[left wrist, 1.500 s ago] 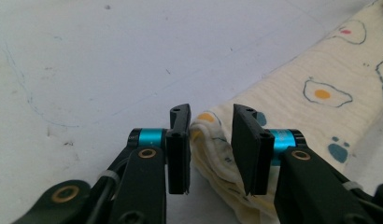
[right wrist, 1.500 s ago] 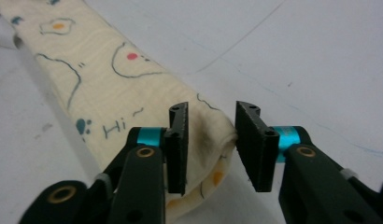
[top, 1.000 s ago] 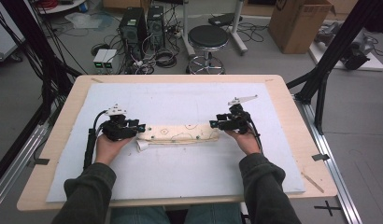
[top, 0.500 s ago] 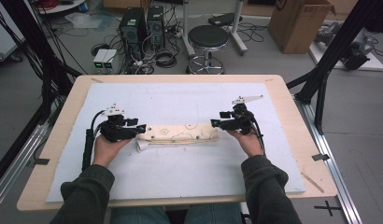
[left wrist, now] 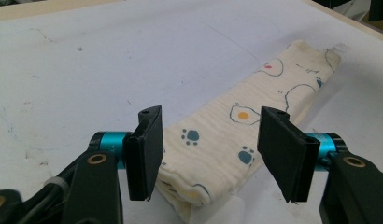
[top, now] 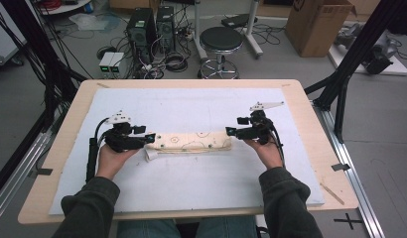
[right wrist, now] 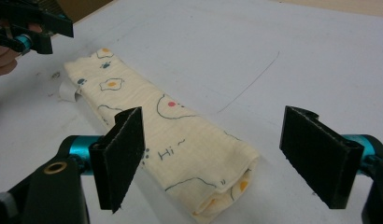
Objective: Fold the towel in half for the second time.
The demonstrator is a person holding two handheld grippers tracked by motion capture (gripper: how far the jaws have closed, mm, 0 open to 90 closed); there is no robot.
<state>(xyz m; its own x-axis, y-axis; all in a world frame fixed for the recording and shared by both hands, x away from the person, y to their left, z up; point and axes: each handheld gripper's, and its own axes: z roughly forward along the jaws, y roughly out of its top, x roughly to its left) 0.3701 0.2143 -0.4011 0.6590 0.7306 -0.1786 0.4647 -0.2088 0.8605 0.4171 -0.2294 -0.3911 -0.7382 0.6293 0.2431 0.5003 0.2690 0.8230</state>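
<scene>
Cloth roll [top: 190,143] lies flat on the white sheet [top: 191,106] covering the table [top: 72,106], its long axis running left to right between the two tools. Left tool [top: 148,138] stands at the roll's left end, its jaws having just spread, clear of the fabric. Right tool [top: 232,131] stands at the right end, likewise just opened and gripping nothing; each hand is nearest its own end.

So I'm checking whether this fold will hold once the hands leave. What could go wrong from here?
1. Both grippers' jaws have just been opening: the left gripper and right gripper straddle the ends of the folded cloth without pressing, so the soft layers may spring apart.
2. A pad sits close beside the cloth's edge; pulling back carelessly could snag it.
3. The white tag sticks out and could catch.
</scene>
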